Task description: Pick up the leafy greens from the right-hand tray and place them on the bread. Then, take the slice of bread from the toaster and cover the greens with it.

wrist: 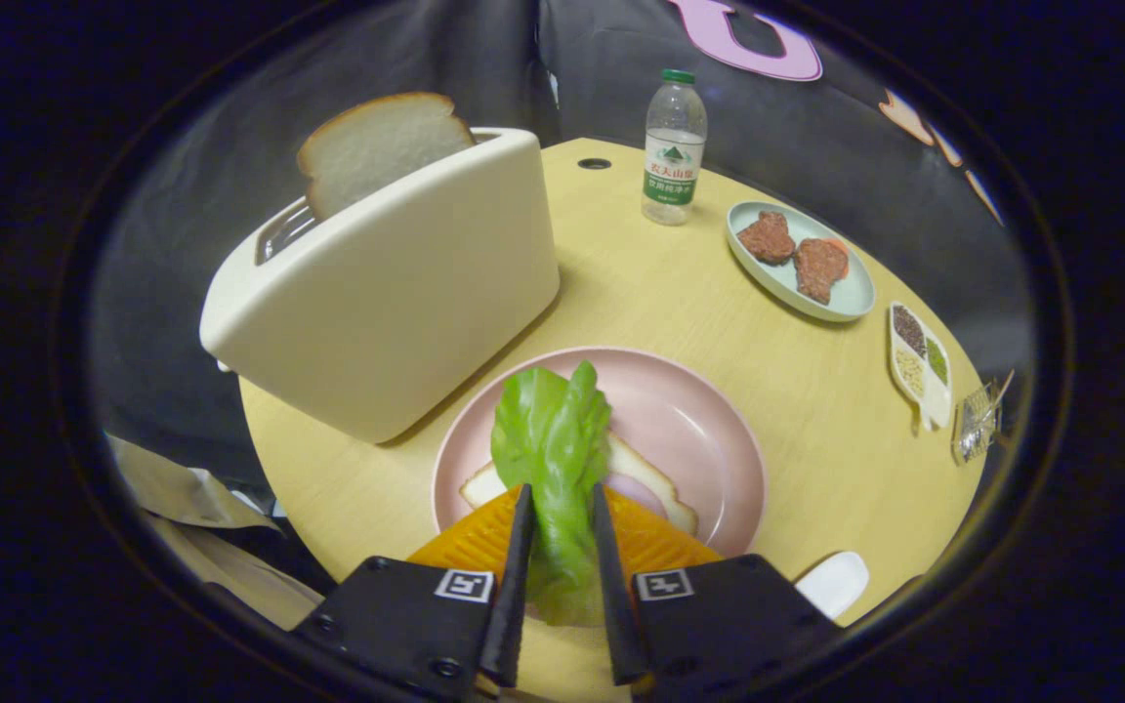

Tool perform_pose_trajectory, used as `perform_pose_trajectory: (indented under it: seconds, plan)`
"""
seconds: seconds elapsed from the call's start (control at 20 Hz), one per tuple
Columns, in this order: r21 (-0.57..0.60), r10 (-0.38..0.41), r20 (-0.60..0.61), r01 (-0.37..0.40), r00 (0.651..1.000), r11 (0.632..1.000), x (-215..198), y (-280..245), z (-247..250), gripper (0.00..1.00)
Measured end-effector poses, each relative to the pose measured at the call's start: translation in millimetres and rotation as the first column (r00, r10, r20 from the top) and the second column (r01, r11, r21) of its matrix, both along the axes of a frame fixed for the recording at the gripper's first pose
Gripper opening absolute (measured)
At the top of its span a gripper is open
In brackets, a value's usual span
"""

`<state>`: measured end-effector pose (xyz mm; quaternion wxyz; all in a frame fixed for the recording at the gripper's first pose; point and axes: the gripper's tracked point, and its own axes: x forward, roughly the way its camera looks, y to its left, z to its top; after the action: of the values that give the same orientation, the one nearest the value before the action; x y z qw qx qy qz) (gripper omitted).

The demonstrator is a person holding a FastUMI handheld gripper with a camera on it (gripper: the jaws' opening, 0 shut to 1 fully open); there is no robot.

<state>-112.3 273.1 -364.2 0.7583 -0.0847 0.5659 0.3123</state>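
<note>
My gripper (560,500) is shut on a green lettuce leaf (553,439), which sticks out ahead of the fingers and hangs over the pink plate (709,420). On that plate, under the leaf and the fingers, lies a slice of bread (655,478) with a pale pink slice of meat on it; the fingers hide part of it. To the left and beyond the plate stands a cream toaster (396,293) with a slice of white bread (377,146) sticking up out of its slot.
The round wooden table (816,430) also carries a water bottle (673,146) at the back, a pale green tray (841,298) with two brown patties, a small dish of seasonings (919,363) and a clear item at the right edge. A white object (834,583) lies near the plate.
</note>
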Motion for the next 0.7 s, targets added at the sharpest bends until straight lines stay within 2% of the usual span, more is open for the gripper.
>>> perform_pose_trajectory:
  seconds: [0.3,0.5,0.7]
  plan:
    - [-0.011,0.012,0.043,-0.011,0.999,1.0,3.5,-2.6,11.7,0.73]
    - [0.022,-0.003,0.093,0.001,0.996,1.0,21.1,8.5,40.6,0.99]
    - [0.105,-0.036,0.161,0.019,0.986,0.994,51.7,33.0,91.0,0.98]
